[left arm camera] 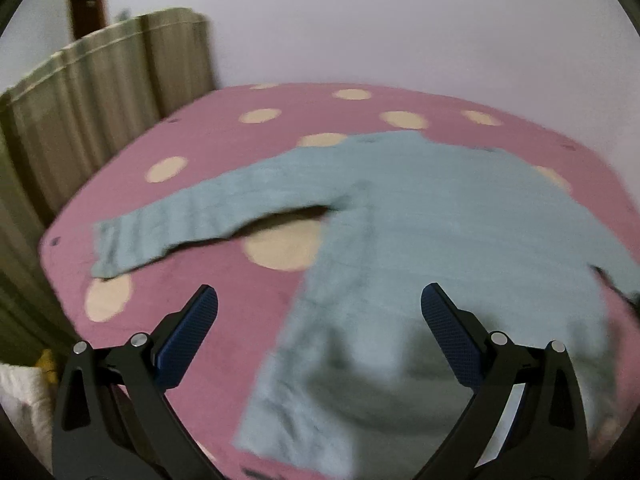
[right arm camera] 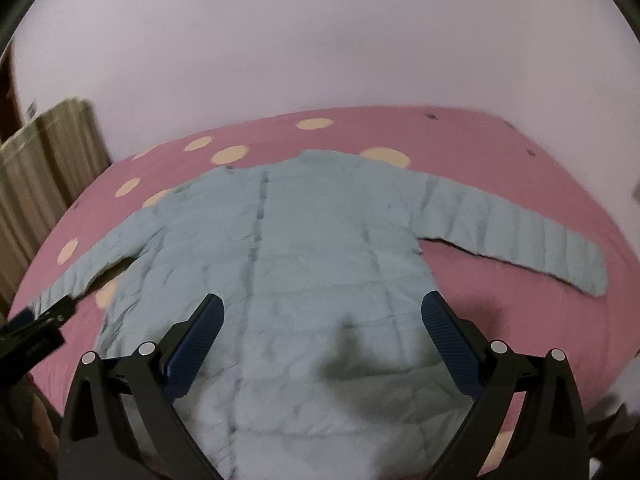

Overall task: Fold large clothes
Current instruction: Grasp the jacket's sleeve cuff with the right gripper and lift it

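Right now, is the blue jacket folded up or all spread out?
Spread out. The jacket lies flat on the pink spotted bed cover, with both sleeves stretched out to the sides and no part folded over.

A bed (left arm camera: 248,292) wears a pink cover with cream dots. At nine o'clock hangs an olive curtain (left arm camera: 80,120), with a pale wall (right arm camera: 320,40) at twelve o'clock.

Dim, motion-blurred; fisheye vignette; soft shadows.
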The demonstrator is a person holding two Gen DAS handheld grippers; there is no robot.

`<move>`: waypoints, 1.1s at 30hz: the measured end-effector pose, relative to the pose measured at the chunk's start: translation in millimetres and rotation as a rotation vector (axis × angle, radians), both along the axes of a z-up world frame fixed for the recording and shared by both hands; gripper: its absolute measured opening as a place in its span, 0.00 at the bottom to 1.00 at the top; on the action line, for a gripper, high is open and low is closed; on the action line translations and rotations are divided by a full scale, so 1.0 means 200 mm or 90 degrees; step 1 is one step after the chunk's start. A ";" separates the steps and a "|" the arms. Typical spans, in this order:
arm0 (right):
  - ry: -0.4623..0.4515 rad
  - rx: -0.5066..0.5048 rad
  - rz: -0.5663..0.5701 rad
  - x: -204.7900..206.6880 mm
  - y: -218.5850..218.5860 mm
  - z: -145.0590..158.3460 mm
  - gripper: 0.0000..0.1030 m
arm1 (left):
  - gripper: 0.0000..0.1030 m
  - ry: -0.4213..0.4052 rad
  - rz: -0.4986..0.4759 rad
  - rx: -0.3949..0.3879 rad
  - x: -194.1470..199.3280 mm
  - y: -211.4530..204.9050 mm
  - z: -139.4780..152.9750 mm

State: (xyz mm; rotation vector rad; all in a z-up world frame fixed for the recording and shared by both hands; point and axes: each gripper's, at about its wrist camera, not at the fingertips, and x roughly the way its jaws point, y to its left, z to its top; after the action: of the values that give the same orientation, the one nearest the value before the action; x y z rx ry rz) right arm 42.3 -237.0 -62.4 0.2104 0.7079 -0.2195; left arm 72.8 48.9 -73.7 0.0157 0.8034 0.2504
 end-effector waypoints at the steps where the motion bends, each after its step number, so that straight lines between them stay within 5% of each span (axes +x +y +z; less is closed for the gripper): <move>1: 0.002 0.020 -0.022 0.01 -0.08 -0.03 0.95 | 0.98 0.001 0.025 0.017 0.04 0.04 -0.03; 6: 0.008 0.075 -0.162 0.04 -0.50 -0.16 0.95 | 0.98 0.036 0.145 0.121 0.21 0.30 -0.25; 8: 0.003 0.067 -0.215 0.02 -0.65 -0.19 0.86 | 0.98 0.063 0.180 0.123 0.26 0.41 -0.32; 10: 0.015 0.077 -0.265 -0.01 -0.81 -0.23 0.63 | 0.98 0.081 0.218 0.108 0.28 0.52 -0.39; 11: 0.020 0.096 -0.283 -0.03 -0.88 -0.25 0.62 | 0.98 0.087 0.232 0.104 0.29 0.56 -0.41; 17: -0.010 0.213 -0.385 -0.22 -1.28 -0.38 0.62 | 0.98 0.107 0.302 0.092 0.29 0.73 -0.51; 24: -0.053 0.382 -0.446 -0.36 -1.54 -0.60 0.62 | 0.98 0.111 0.310 0.085 0.30 0.75 -0.53; 33: -0.108 0.371 -0.513 -0.38 -1.71 -0.63 0.62 | 0.98 0.115 0.310 0.086 0.30 0.76 -0.54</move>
State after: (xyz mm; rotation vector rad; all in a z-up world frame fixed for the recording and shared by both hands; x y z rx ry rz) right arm -34.7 -579.4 -188.7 1.0648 0.4705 -0.7522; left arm 133.3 200.4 -181.4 -0.0320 0.9629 0.7721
